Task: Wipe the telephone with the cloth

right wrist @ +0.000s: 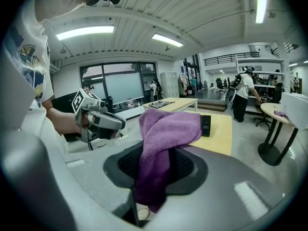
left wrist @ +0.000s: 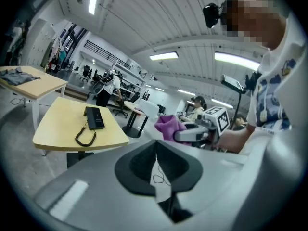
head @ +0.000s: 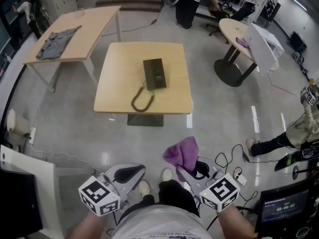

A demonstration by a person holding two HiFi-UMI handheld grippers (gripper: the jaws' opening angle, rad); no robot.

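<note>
Below the head camera, over the floor by the person's feet, the left claw and the right claw hang well short of the square desk. On that desk lies the dark telephone, flat near the middle, with its coiled cord looping toward the near edge. The purple cloth bunches up out of the right claw. Along the left claw's own view, its jaws are clenched together with nothing between them; the telephone sits far off on the desk top, and the cloth-bearing claw shows just to the side. Along the right claw's view, the jaws are clamped on the cloth, which folds over the top and drapes down between them, partly covering the telephone beyond. Judging from this, the approach is the step in hand: the cloth is secured, but no wiping has begun. The next move calls for bringing the right claw over the desk and lowering it so that a loose fold of cloth, not the jaw tips, meets the telephone's top. The empty left claw could brace the telephone so it does not slide.
</note>
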